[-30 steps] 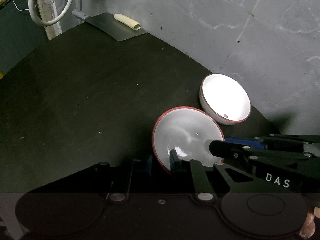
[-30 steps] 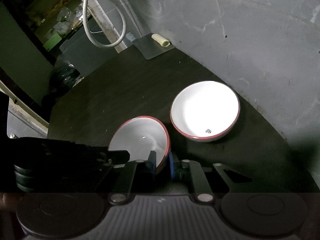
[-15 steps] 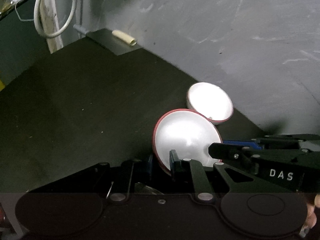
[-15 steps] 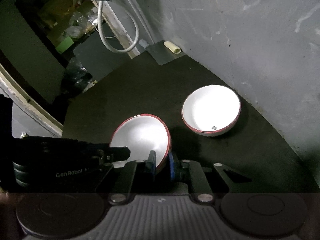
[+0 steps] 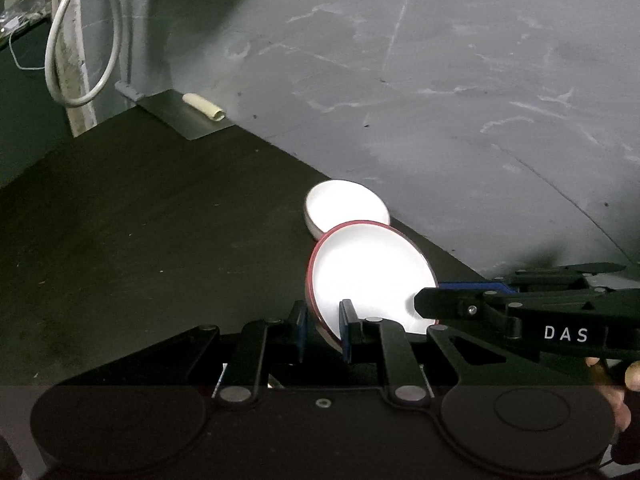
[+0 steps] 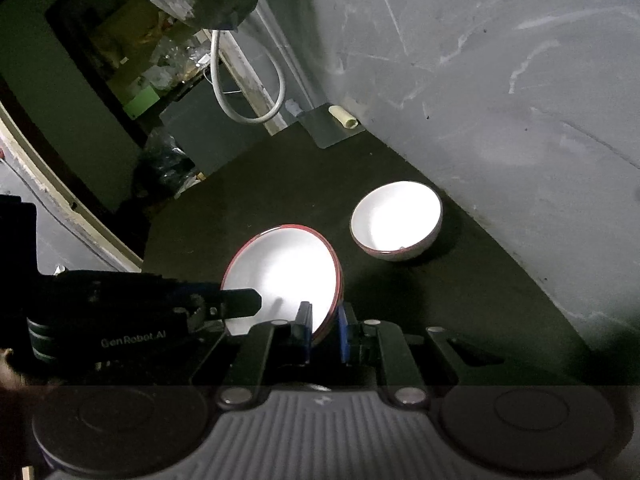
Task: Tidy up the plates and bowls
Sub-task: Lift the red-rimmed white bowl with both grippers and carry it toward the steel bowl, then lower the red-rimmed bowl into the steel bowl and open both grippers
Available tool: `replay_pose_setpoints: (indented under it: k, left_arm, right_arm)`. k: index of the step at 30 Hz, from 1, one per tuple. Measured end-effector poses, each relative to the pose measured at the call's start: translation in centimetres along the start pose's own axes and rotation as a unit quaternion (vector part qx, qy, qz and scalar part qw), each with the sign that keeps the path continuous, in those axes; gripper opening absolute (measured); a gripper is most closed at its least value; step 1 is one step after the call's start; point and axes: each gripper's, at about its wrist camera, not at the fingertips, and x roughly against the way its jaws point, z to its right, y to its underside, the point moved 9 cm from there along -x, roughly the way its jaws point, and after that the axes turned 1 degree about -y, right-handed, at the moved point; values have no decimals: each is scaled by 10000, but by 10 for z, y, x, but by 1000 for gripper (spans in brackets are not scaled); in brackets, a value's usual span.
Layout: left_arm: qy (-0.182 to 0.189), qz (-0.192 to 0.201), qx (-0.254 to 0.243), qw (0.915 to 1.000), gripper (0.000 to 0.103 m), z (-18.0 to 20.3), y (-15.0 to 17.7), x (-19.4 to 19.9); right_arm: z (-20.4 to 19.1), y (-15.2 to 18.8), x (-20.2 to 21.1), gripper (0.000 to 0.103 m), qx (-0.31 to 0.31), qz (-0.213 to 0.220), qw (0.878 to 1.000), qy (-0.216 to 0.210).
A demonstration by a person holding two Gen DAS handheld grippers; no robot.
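A white bowl with a red rim (image 5: 372,276) (image 6: 284,276) hangs tilted above the dark table (image 5: 140,220), held from two sides. My left gripper (image 5: 323,332) is shut on its near-left rim. My right gripper (image 6: 324,328) is shut on the opposite rim, and it enters the left wrist view from the right (image 5: 424,304). In the right wrist view the left gripper (image 6: 240,304) comes in from the left. A second red-rimmed white bowl (image 5: 344,208) (image 6: 398,220) stands upright on the table by the wall, beyond the held bowl.
A grey wall (image 5: 440,100) runs along the table's far side. At the far corner lies a metal sheet (image 5: 180,116) with a cream roll (image 5: 204,106) on it. A white cable loop (image 5: 80,40) hangs there. The table edge (image 6: 148,236) drops off to clutter on the left.
Both grippers have risen with the red-rimmed bowl between them. The standing bowl now looks smaller and farther off, and the held bowl partly overlaps it in the left wrist view.
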Motion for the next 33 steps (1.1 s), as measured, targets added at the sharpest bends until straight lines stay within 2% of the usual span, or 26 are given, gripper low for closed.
replay_pose_setpoints:
  k: [18, 33]
  left_arm:
    - [159, -53, -31, 9999, 18, 13, 30, 23]
    - [369, -273, -76, 9989, 18, 32, 58, 27]
  right_arm:
    - [-10, 23, 28, 15, 186, -69, 9996, -215]
    - [-5, 53, 47, 16, 115, -364, 9991, -197]
